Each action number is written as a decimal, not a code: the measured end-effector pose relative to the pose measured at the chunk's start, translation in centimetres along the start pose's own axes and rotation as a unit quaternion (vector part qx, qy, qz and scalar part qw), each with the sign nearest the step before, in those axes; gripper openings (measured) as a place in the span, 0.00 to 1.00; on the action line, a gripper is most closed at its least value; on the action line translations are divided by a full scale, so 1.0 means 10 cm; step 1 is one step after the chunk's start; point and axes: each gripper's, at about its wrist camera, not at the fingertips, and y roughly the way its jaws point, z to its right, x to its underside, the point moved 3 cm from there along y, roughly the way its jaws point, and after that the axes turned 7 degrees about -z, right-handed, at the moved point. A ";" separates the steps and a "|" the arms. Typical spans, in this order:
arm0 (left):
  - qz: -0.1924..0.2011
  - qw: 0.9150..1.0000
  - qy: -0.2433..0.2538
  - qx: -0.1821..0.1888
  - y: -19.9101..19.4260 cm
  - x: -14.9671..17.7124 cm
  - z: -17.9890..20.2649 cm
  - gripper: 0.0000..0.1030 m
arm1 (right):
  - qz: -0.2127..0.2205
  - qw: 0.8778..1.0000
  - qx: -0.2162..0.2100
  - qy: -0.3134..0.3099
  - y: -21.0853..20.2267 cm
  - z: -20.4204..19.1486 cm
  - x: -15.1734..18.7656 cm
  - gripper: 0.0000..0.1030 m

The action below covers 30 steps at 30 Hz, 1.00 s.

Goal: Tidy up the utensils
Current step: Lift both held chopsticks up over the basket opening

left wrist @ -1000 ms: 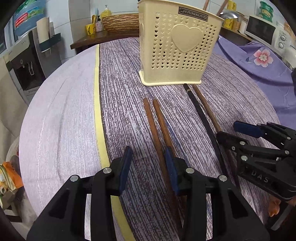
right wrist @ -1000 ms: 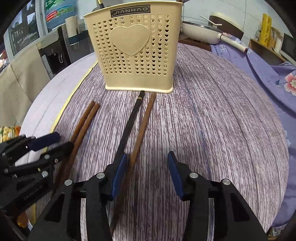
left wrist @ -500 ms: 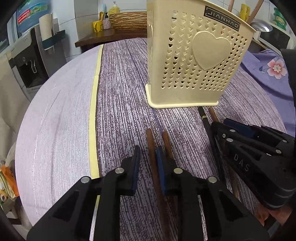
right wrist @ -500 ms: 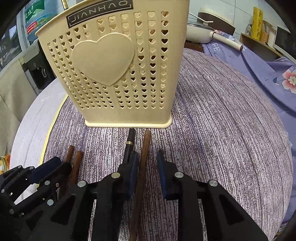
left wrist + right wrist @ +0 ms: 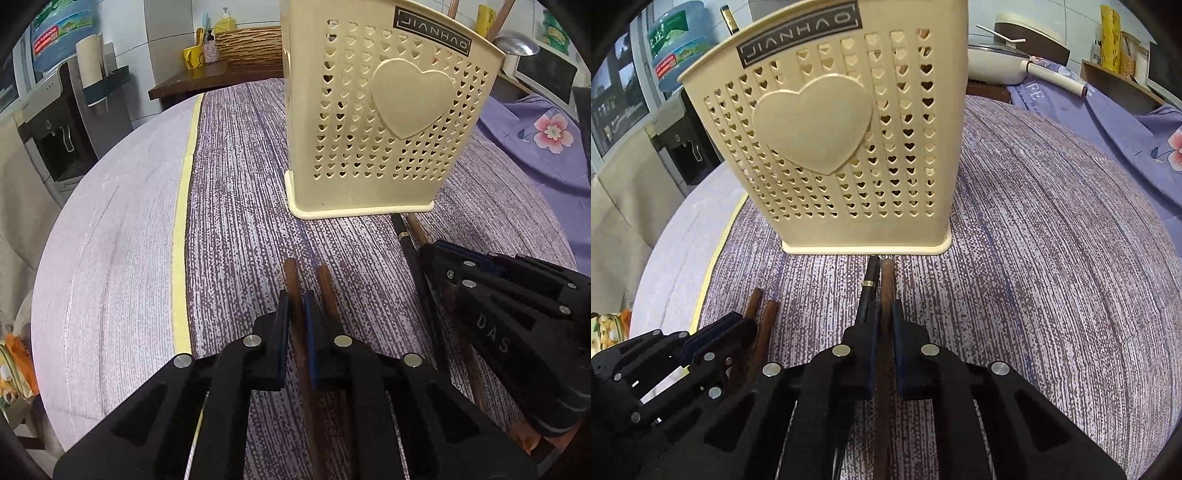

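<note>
A cream perforated utensil basket (image 5: 388, 122) with a heart stands upright on the purple tablecloth; it also shows in the right wrist view (image 5: 849, 147). My left gripper (image 5: 296, 306) is shut on the left brown chopstick (image 5: 291, 273); a second brown chopstick (image 5: 327, 284) lies just right of it. My right gripper (image 5: 884, 317) is shut on a brown chopstick (image 5: 887, 280), with a black chopstick (image 5: 870, 280) lying against its left finger. The right gripper (image 5: 436, 251) sits to the right in the left wrist view. The left gripper (image 5: 733, 326) shows at lower left in the right wrist view.
A yellow tape line (image 5: 183, 206) runs along the cloth to the left. A water dispenser (image 5: 62, 122) stands beyond the table's left edge. A wicker basket (image 5: 247, 44) sits on a wooden side table behind. A floral purple cloth (image 5: 1126, 122) and a pan (image 5: 1001, 62) lie at the right.
Both grippers moved forward toward the basket and closed: the left onto the left brown chopstick, the right onto the brown chopstick beside the black one.
</note>
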 end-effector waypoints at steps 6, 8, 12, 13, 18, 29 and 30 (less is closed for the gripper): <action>0.016 1.000 -0.012 0.022 -0.14 0.02 -0.07 0.08 | 0.028 0.999 -0.042 -0.001 -0.28 0.06 0.03 0.07; 0.026 0.999 -0.017 0.032 -0.25 0.03 -0.11 0.08 | 0.037 0.998 -0.058 -0.001 -0.40 0.07 0.07 0.07; 0.052 0.997 -0.022 0.049 -0.54 0.10 -0.15 0.08 | 0.061 0.993 -0.100 -0.007 -0.72 0.04 0.14 0.07; 0.059 0.997 -0.022 0.053 -0.61 0.11 -0.16 0.07 | 0.069 0.992 -0.105 -0.008 -0.81 0.04 0.14 0.07; 0.097 0.992 -0.027 0.074 -1.01 0.13 -0.22 0.07 | 0.109 0.985 -0.134 -0.014 -1.25 0.04 0.16 0.07; 0.155 0.983 -0.026 0.099 -1.67 0.29 -0.31 0.07 | 0.163 0.972 -0.162 -0.044 -1.87 0.02 0.34 0.07; 0.161 0.982 -0.025 0.100 -1.72 0.31 -0.32 0.07 | 0.166 0.972 -0.160 -0.047 -1.90 0.02 0.35 0.07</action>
